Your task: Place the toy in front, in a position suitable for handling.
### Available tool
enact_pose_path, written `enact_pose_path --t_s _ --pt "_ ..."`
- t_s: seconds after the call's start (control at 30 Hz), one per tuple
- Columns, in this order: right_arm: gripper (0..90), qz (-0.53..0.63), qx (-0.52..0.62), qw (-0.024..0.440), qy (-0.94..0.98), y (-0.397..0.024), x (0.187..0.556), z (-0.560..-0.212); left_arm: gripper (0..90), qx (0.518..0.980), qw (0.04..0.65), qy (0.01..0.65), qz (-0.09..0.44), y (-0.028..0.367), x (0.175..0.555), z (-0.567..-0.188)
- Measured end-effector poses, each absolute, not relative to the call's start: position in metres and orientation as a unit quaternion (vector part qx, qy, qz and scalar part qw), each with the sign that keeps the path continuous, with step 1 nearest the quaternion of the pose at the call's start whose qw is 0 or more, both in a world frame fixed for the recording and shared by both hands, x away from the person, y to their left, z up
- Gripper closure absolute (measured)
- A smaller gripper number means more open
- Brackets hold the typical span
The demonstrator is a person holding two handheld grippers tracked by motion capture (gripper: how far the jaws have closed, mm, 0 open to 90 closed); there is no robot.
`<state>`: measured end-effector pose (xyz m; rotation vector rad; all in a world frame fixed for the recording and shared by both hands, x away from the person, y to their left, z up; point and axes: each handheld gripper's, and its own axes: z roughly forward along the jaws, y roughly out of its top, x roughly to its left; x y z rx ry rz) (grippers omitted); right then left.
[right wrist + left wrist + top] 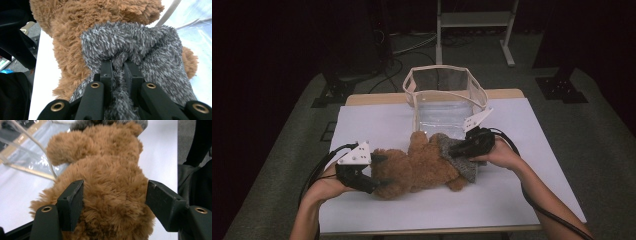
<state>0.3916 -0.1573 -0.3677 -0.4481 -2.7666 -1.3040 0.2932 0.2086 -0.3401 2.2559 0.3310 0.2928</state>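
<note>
The teddy bear (419, 167) lies in the lower centre of the high view. The left gripper (374, 175) clamps its body, and the right gripper (452, 150) pinches the grey garment (462, 162) tightly. The step seems to be pulling this garment along the bear; next needs a steady pull.

The teddy bear (422, 167) is shaggy brown plush; its grey garment (140, 47) is fuzzy, flecked knit. The bag (444, 100) at the far side is glossy clear plastic with cloth trim. The table cover (362, 125) looks smooth, matt white.
</note>
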Motion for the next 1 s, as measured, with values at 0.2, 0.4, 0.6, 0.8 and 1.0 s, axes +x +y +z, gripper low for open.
enact_pose_path --t_s 0.2,0.4,0.6,0.8,1.0 --pt "78.7 -0.416 -0.13 0.032 -0.9 -0.149 0.385 -0.368 31.0 0.887 0.406 0.177 0.13 0.212 0.305 -0.356" --pt "78.7 -0.416 -0.106 0.045 -0.902 -0.133 0.374 -0.369 31.1 0.888 0.389 0.203 0.139 0.22 0.319 -0.369" --pt "78.7 -0.418 -0.091 0.048 -0.902 -0.118 0.367 -0.368 30.7 0.888 0.387 0.202 0.144 0.221 0.325 -0.366" --pt "78.8 -0.435 -0.103 0.029 -0.894 -0.11 0.369 -0.369 31.4 0.89 0.407 0.154 0.136 0.196 0.316 -0.356" --pt "78.6 -0.451 -0.117 0.015 -0.885 -0.126 0.373 -0.362 31.2 0.906 0.393 0.093 0.13 0.156 0.312 -0.355"
